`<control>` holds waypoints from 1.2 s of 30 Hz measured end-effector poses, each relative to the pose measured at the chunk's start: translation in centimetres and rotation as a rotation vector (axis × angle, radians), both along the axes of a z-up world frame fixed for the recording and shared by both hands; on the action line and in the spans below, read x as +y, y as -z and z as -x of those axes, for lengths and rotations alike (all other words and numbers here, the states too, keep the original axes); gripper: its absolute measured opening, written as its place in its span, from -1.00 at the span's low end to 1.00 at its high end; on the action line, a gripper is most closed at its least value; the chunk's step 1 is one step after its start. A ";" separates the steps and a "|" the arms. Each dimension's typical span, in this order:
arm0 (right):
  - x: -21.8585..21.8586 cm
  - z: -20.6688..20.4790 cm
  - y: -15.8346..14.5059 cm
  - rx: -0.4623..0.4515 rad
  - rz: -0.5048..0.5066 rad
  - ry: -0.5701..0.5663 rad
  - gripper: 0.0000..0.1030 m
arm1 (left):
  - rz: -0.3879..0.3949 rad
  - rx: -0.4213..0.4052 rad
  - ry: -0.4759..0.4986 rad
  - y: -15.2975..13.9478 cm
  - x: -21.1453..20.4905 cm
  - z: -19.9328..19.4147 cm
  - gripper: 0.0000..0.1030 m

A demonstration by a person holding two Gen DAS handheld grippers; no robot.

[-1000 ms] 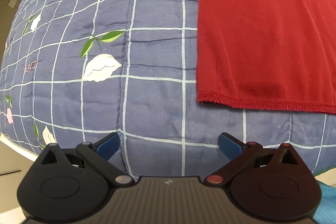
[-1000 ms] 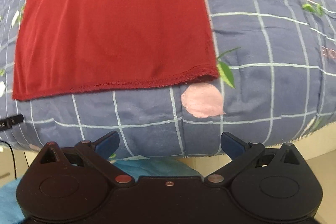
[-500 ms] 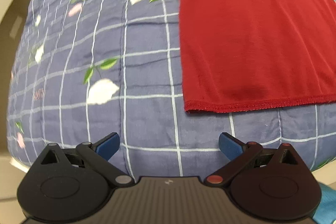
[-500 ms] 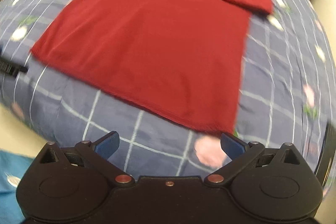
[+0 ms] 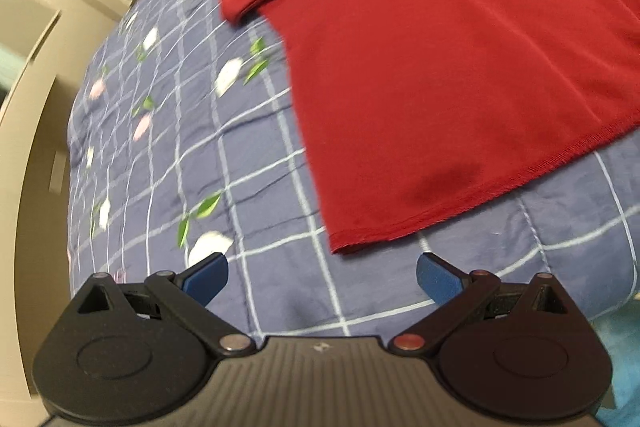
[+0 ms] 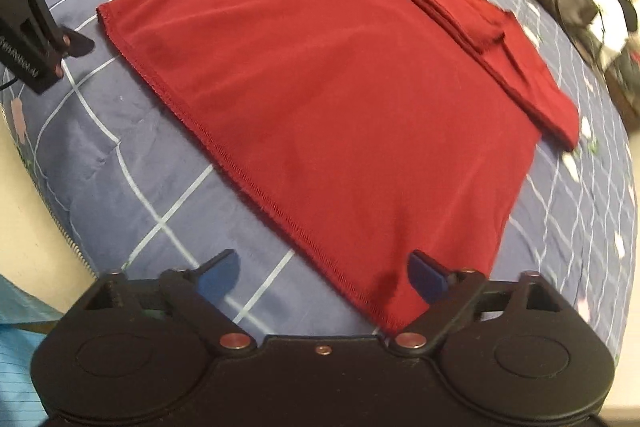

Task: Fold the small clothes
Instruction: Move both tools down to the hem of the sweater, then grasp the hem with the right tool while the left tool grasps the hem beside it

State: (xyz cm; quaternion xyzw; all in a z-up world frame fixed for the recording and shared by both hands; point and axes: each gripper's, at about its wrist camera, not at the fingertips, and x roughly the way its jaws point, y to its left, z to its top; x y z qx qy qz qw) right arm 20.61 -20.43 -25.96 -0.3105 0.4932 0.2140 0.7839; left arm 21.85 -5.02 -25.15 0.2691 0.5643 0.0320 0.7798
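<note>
The left gripper point(image 5: 322, 277) has its 2 blue-tipped fingers point(image 5: 204, 277) spread wide, nothing between them. The right gripper point(image 6: 322, 277) is likewise spread wide and empty. In the right wrist view, the left gripper point(image 6: 28, 7) shows at the upper left.

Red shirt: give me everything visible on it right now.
The red shirt is a plain dark red garment of soft knit-looking fabric. It lies flat on the blue checked floral quilt, sleeves already folded in across the far end, stitched hem toward the cameras. Both hand-held grippers are open: the right hand-held gripper straddles one hem corner, the left hand-held gripper hangs just short of the other.
</note>
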 end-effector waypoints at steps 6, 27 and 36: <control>0.2 0.3 0.8 -0.016 0.009 -0.134 0.51 | 0.004 0.001 0.104 1.1 -1.7 -0.1 0.99; -2.5 -7.7 -6.3 0.178 -0.363 0.189 -0.83 | 0.131 0.022 0.247 2.4 -6.6 -1.8 0.98; -3.8 -11.0 -8.6 0.234 -0.417 0.212 -0.84 | 0.031 0.008 0.240 3.2 -6.7 -3.6 0.67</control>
